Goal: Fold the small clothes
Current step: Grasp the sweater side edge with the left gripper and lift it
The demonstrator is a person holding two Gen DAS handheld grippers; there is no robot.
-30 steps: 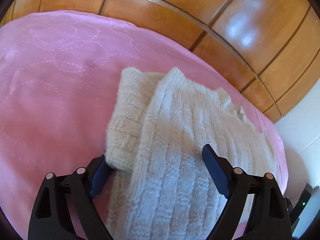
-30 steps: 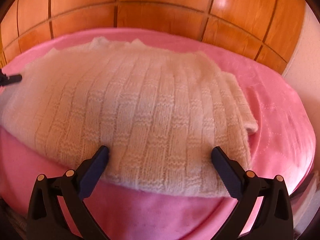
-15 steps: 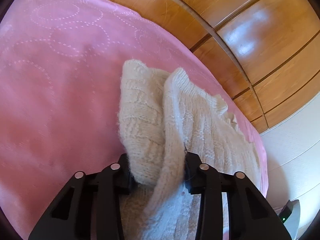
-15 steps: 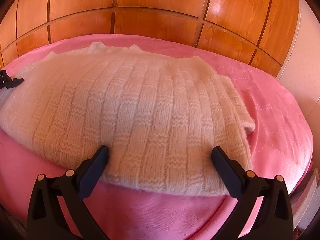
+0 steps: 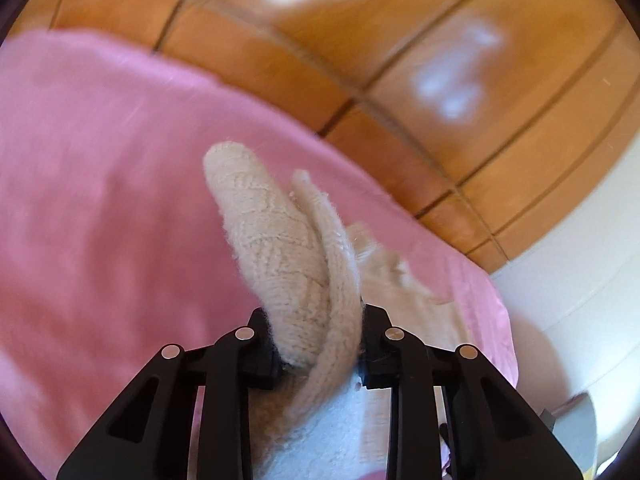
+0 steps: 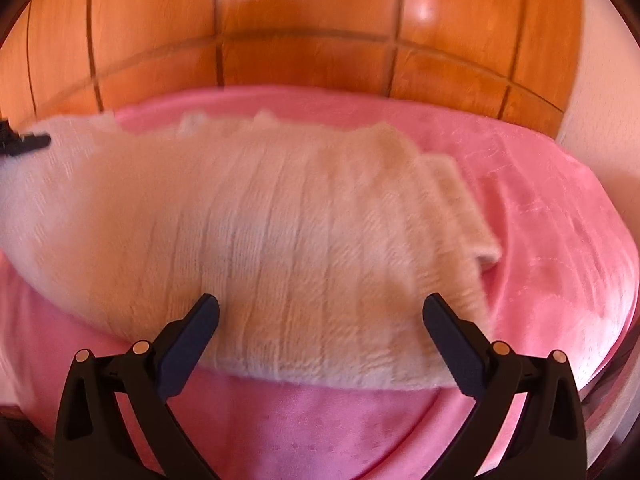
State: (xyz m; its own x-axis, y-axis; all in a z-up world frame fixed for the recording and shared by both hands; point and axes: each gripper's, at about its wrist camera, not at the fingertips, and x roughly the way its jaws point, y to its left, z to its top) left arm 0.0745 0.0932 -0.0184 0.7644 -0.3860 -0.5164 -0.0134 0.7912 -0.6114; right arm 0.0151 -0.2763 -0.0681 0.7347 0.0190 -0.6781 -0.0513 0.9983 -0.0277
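**Sleeve pinched, hem waiting**

From the left wrist we see our left claw (image 5: 320,334), jaws just narrowed, clamping the cream sweater (image 5: 280,248) sleeve, which runs away from us over the pink bed (image 5: 100,200). From the right wrist, our right claw (image 6: 320,312) stands wide just above the sweater's near hem, its long axis crosswise; wooden panelling (image 6: 300,20) lies beyond

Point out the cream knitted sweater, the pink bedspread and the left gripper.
cream knitted sweater (image 6: 280,232): right wrist view, middle of its ribbed body.
pink bedspread (image 5: 100,184): left wrist view, bare stretch left of the sweater.
left gripper (image 5: 320,344): left wrist view, between its fingertips, pinched on the sweater's bunched edge.
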